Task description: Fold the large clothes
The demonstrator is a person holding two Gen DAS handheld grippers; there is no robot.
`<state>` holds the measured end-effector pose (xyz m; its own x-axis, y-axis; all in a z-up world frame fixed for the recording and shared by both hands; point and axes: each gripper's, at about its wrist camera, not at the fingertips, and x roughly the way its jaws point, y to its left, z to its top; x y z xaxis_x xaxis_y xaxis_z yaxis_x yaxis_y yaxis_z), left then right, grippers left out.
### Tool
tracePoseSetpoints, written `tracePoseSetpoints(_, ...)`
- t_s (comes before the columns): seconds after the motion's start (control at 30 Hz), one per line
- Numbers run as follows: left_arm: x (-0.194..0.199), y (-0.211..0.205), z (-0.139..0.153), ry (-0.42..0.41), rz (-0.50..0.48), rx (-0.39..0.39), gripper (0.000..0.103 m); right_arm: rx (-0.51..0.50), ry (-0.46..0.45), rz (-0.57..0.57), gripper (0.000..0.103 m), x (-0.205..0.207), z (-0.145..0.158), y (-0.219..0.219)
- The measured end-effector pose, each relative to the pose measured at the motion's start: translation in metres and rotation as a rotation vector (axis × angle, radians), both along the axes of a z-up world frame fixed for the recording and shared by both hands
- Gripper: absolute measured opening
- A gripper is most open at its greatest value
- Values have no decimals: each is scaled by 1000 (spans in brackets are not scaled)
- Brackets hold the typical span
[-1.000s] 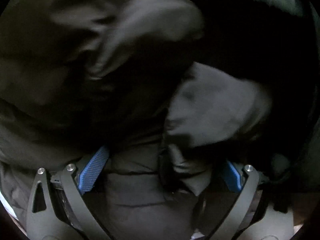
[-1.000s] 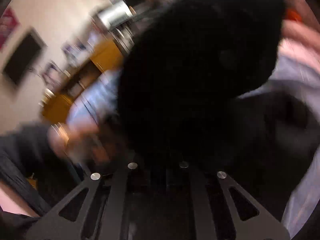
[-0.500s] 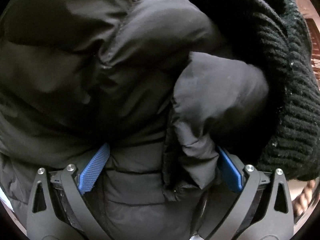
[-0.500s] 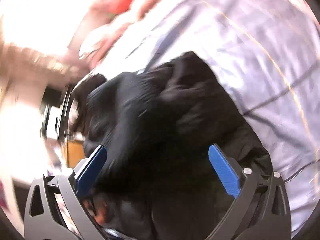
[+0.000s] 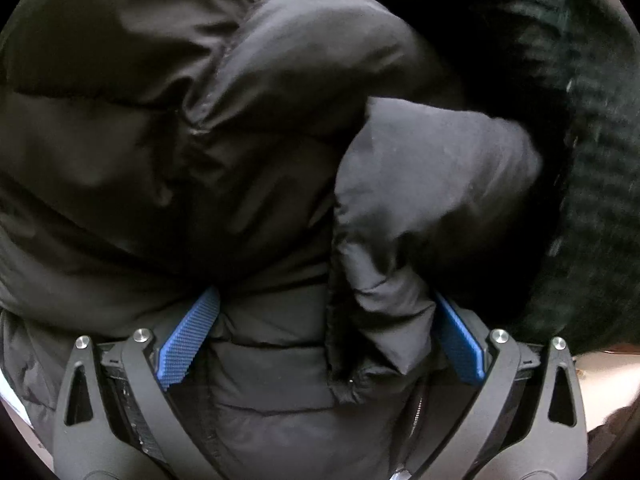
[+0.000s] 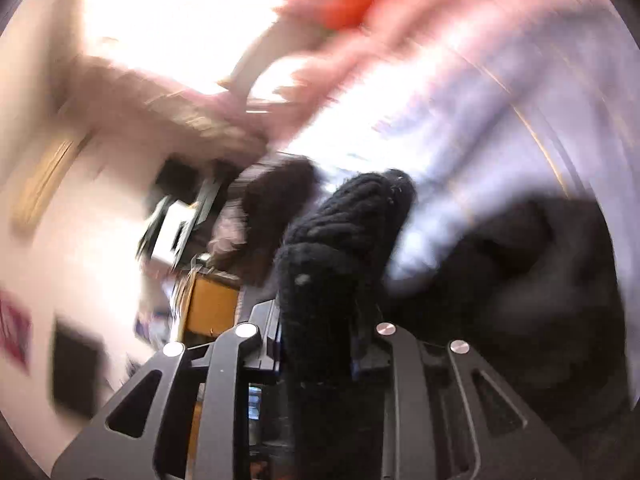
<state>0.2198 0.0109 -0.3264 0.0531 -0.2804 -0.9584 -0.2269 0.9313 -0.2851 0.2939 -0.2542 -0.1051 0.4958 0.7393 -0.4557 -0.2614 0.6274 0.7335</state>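
Observation:
A black puffer jacket fills the left wrist view. My left gripper is open, its blue pads wide apart with jacket folds and a zipper edge bulging between them. A black knitted garment lies at the right of that view. In the right wrist view my right gripper is shut on a strip of the black knitted garment, which runs up between the fingers. More dark cloth lies to the right on a pale checked sheet.
The right wrist view is blurred by motion. A room shows at its left: pale wall, a yellow wooden cabinet, a dark frame. Pink and red fabric lies at the top.
My right gripper was open around dark cloth half a second ago; it is shut on the knitted garment now and has swung. My left gripper stays open against the jacket.

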Motion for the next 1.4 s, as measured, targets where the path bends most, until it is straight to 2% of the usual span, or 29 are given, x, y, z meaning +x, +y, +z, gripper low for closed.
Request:
tracePoseSetpoints(0.03,3,5,-1,15,15,-28,101,-15,-71,65,24,-8,20,16)
tracePoseSetpoints(0.07,2,15,1,37,55,-86,101,-50,-184,190,24,-26,50,44)
tracePoseSetpoints(0.1,0,28,3,55,108,-147,101,-80,-247,271,21,-43,64,61)
tracePoseSetpoints(0.13,-9,51,5,83,213,-242,101,-140,-315,404,16,-69,80,88)
tracePoseSetpoints(0.17,-22,78,5,121,335,-285,101,-214,-349,483,16,-89,85,110)
tracePoseSetpoints(0.2,-38,109,7,142,467,-262,101,-263,-374,549,15,-112,86,125)
tracePoseSetpoints(0.27,-61,159,20,91,664,-169,101,-313,-364,703,13,-153,70,149)
tracePoseSetpoints(0.37,-87,207,49,21,822,39,101,-436,-295,783,13,-186,30,170)
tracePoseSetpoints(0.4,-95,216,61,-28,867,71,101,-469,-261,771,13,-189,10,170)
tracePoseSetpoints(0.43,-103,217,65,-67,886,74,101,-458,-213,734,17,-186,-5,164)
tracePoseSetpoints(0.5,-101,221,79,-141,872,43,101,-392,-103,621,52,-168,-37,149)
tracePoseSetpoints(0.53,-92,213,88,-164,832,46,101,-328,-32,529,89,-154,-53,130)
tracePoseSetpoints(0.57,-86,209,91,-172,798,56,101,-242,66,386,102,-138,-73,108)
tracePoseSetpoints(0.63,-73,199,92,-176,729,37,101,-116,263,251,102,-113,-106,86)
tracePoseSetpoints(0.67,-67,194,90,-172,711,9,101,-53,342,230,102,-105,-118,83)
tracePoseSetpoints(0.73,-62,195,85,-169,696,-36,101,32,391,189,102,-97,-128,87)
tracePoseSetpoints(0.87,-51,177,79,-156,619,-45,101,-72,468,127,102,-90,-154,123)
tracePoseSetpoints(0.9,-48,172,76,-150,598,-45,101,-73,485,107,95,-87,-163,120)
tracePoseSetpoints(0.93,-46,169,75,-142,573,-51,101,-29,488,95,50,-83,-170,124)
tracePoseSetpoints(0.97,-47,168,74,-136,564,-60,101,2,490,116,22,-79,-170,127)
tracePoseSetpoints(1.0,-48,168,73,-133,566,-70,101,-7,473,118,21,-85,-164,123)
tracePoseSetpoints(1.07,-51,172,73,-143,587,-75,101,-56,356,133,18,-87,-137,121)
tracePoseSetpoints(1.13,-57,180,78,-162,615,-79,101,-145,208,128,17,-94,-90,105)
tracePoseSetpoints(1.23,-65,190,86,-182,678,-47,101,-345,0,28,16,-105,-27,63)
tracePoseSetpoints(1.3,-69,193,90,-202,708,-59,101,-468,-60,-39,16,-110,-18,34)
tracePoseSetpoints(1.33,-69,193,93,-213,711,-58,101,-512,-53,-64,17,-111,-24,22)
tracePoseSetpoints(1.4,-67,186,101,-247,688,-34,101,-632,-1,-93,17,-109,-59,13)
